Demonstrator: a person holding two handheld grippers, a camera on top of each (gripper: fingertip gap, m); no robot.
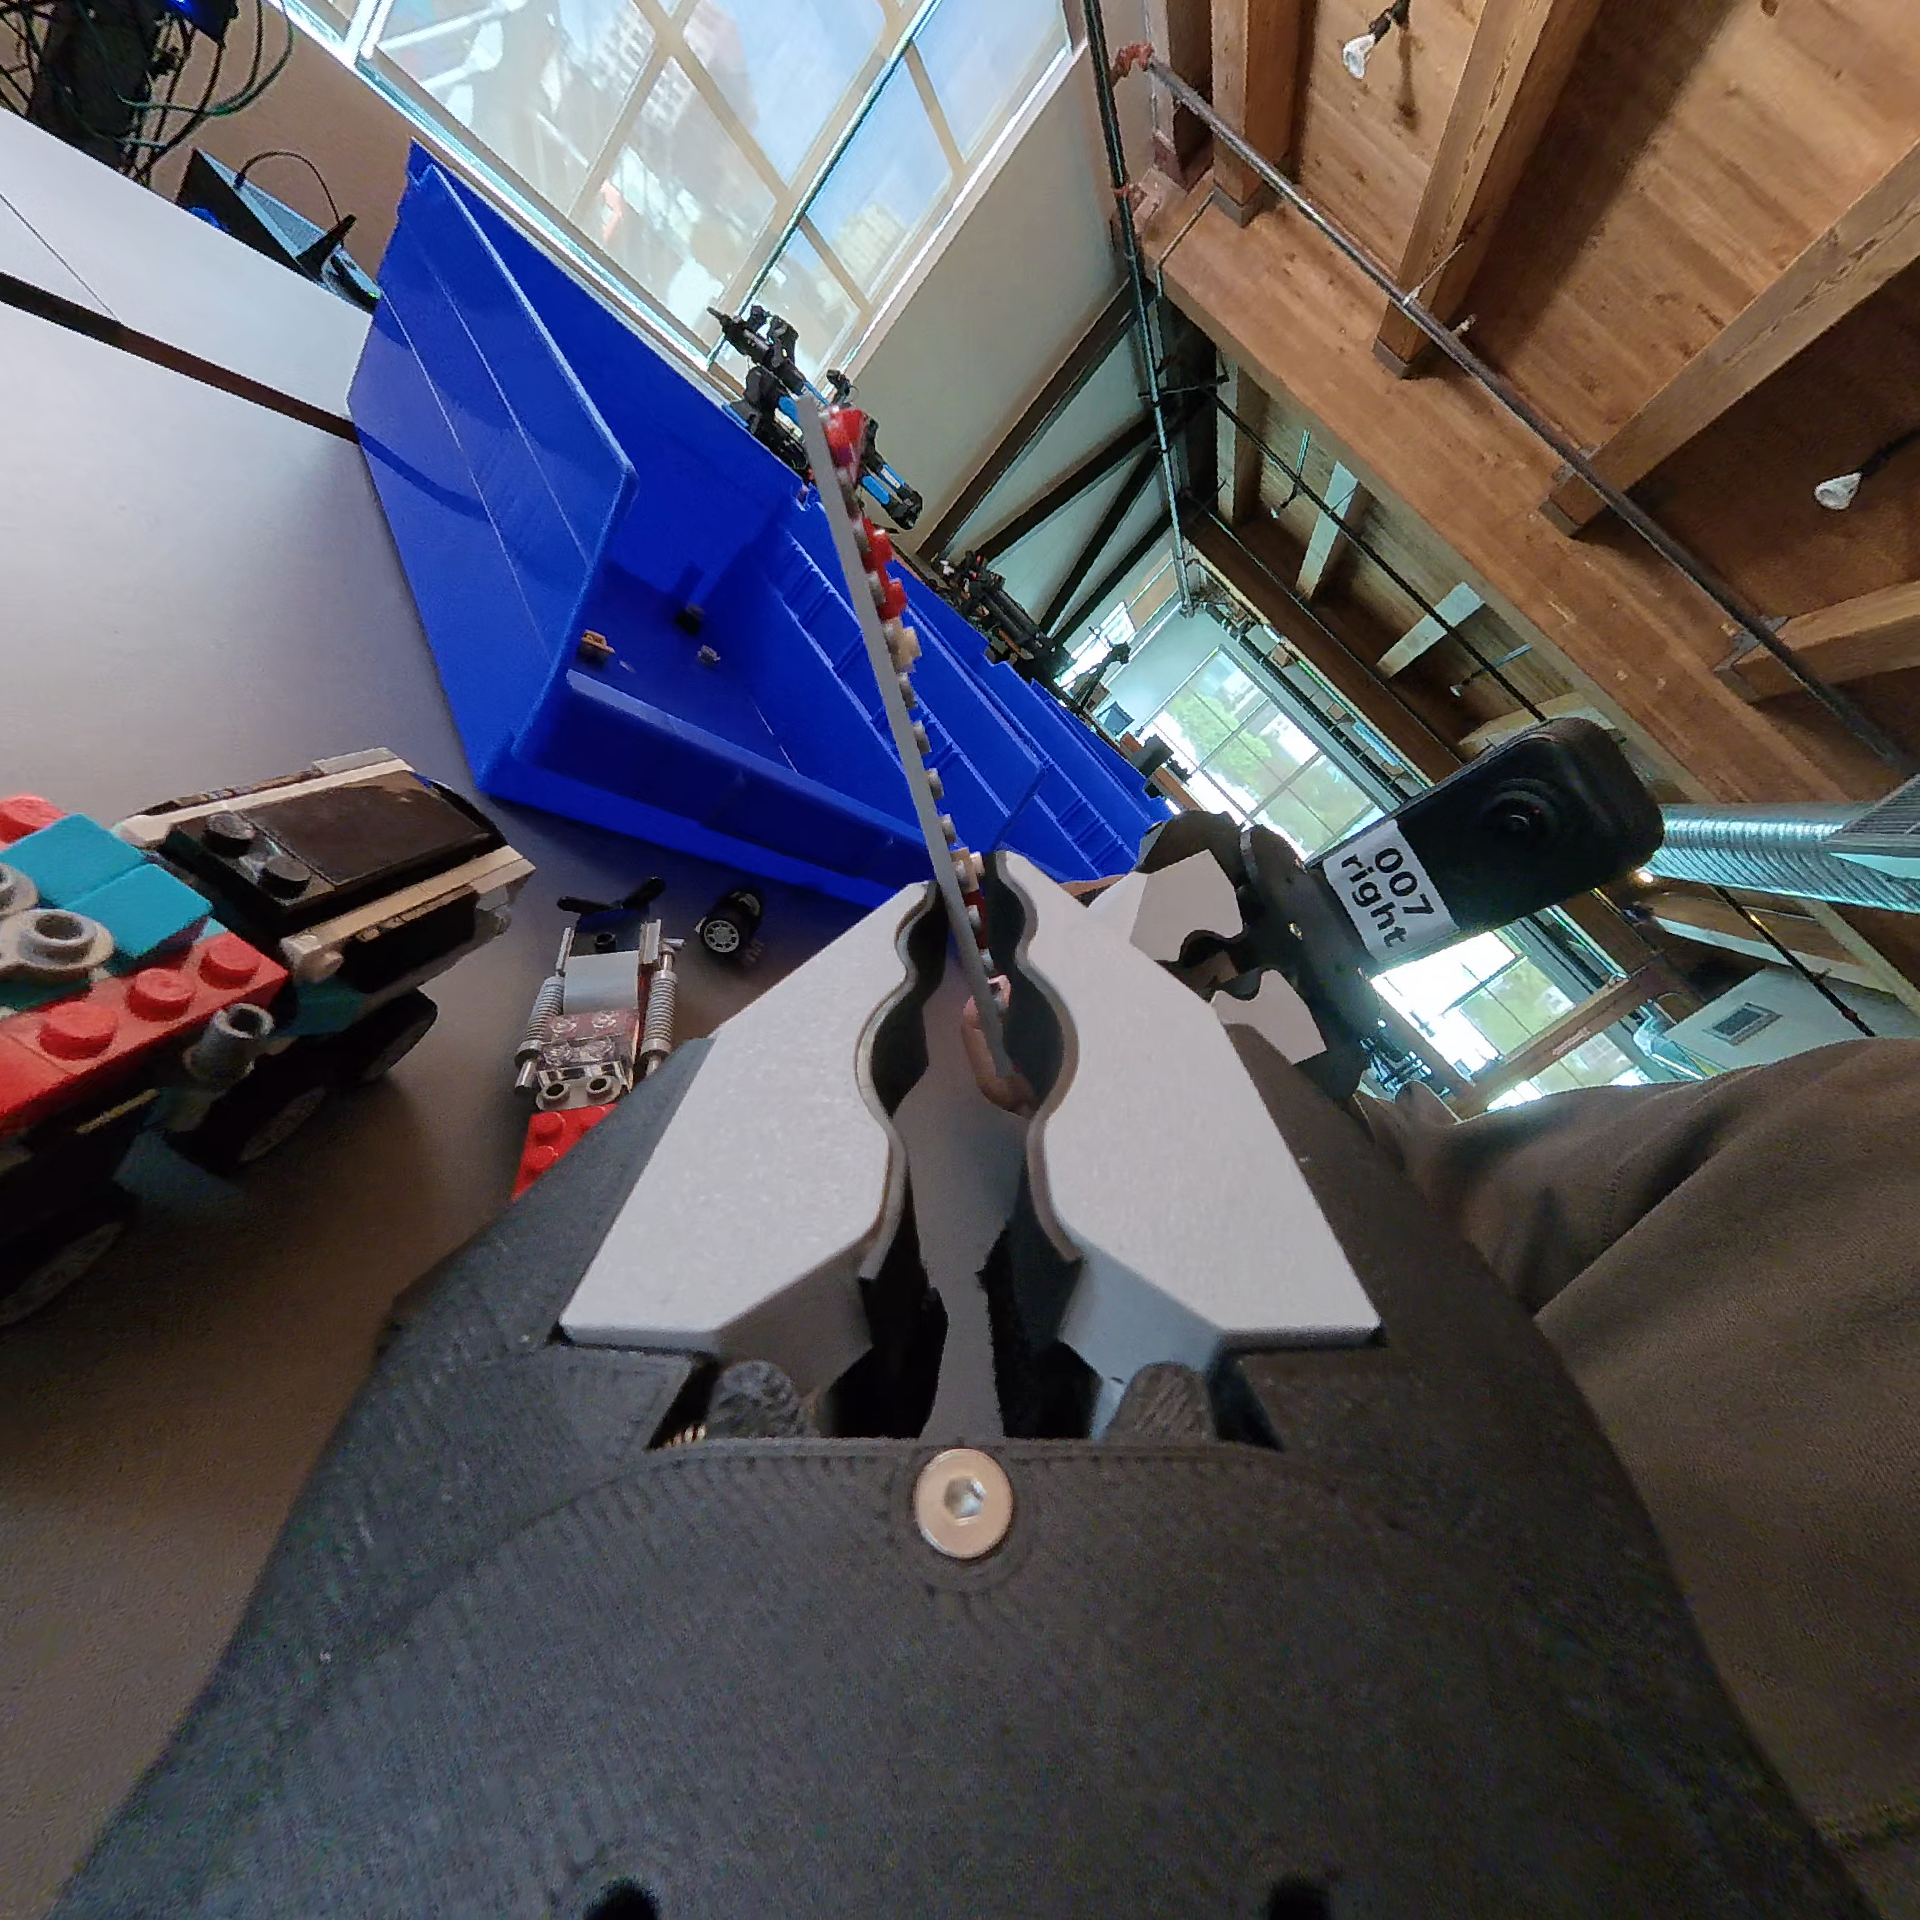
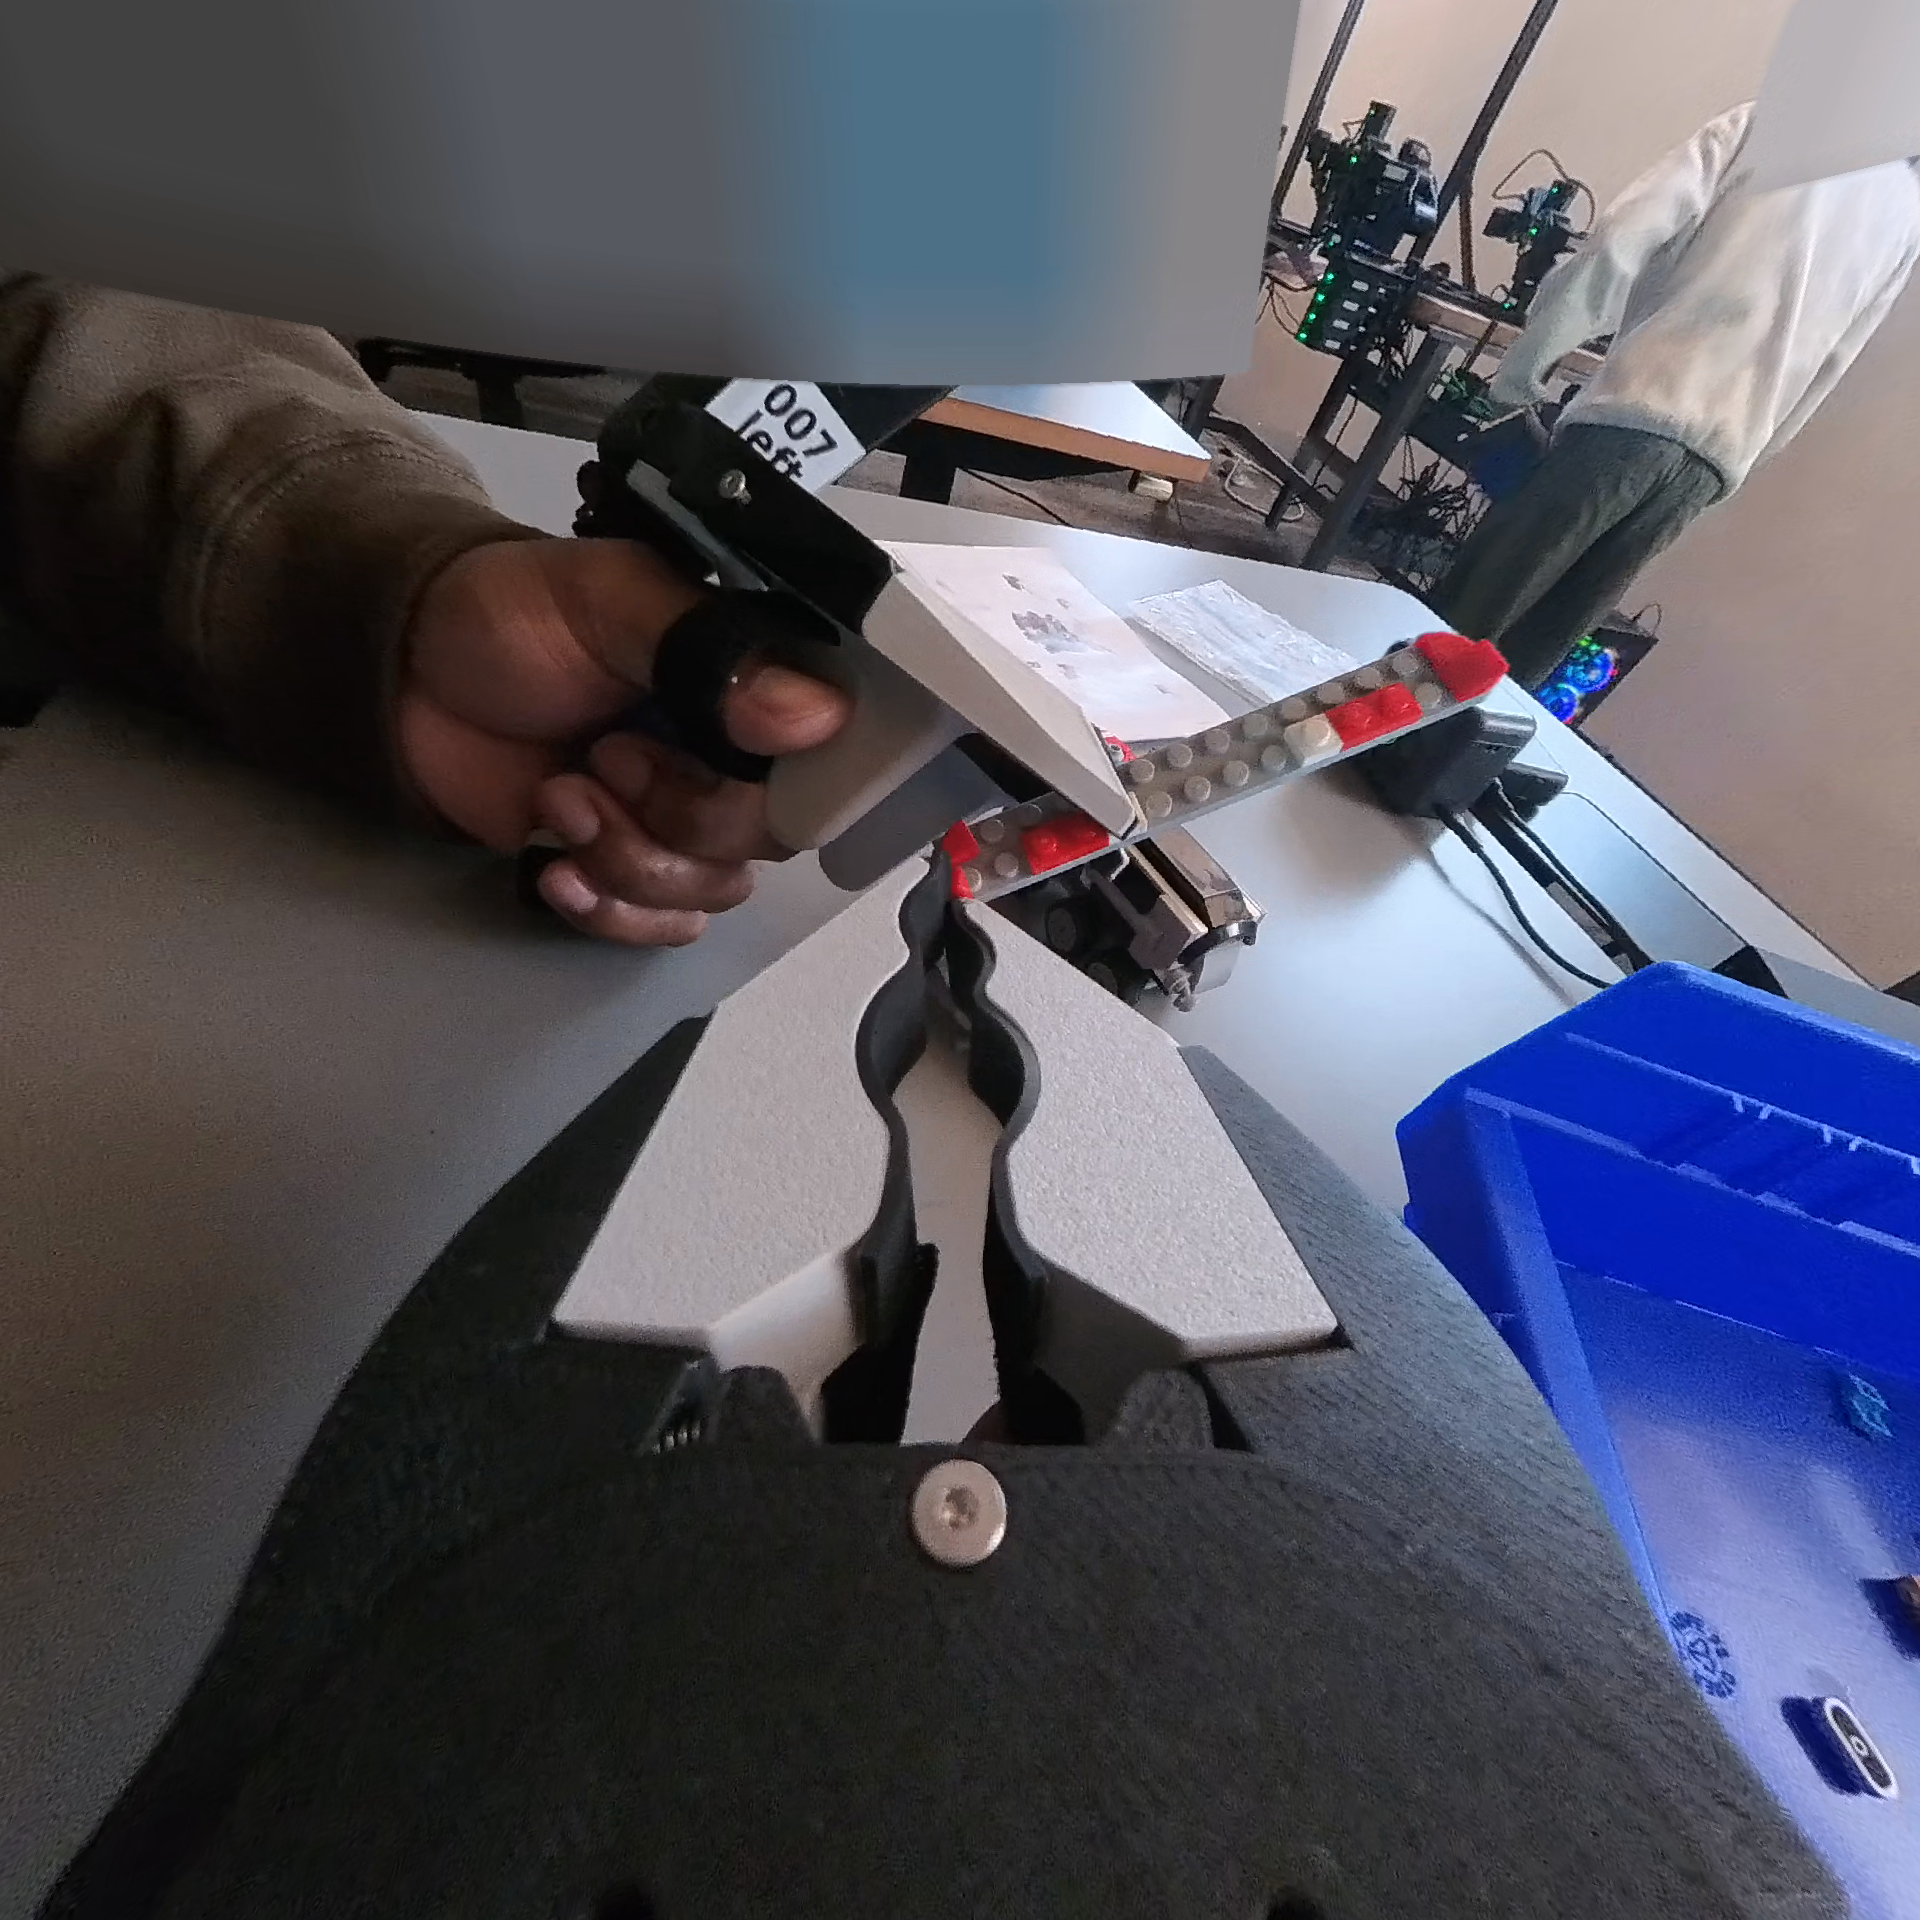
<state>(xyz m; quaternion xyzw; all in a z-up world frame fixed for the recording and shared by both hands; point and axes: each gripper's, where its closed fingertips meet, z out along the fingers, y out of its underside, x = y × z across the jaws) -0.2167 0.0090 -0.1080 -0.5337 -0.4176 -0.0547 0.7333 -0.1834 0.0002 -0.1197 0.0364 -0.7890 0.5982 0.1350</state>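
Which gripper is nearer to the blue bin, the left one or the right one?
Right. The right gripper has the blue bin close beside it. The left gripper is farther off, clamped on the long grey plate.

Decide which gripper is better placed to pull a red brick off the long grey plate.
Probably right: the right gripper is shut beside the red brick at the plate's near end, while the left gripper clamps the long grey plate mid-length.

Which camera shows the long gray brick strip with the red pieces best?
The right wrist view. There the gray strip lies sideways, so its studs and red pieces show, with the left gripper clamped on it. The left wrist view shows the strip only edge-on, as a thin line.
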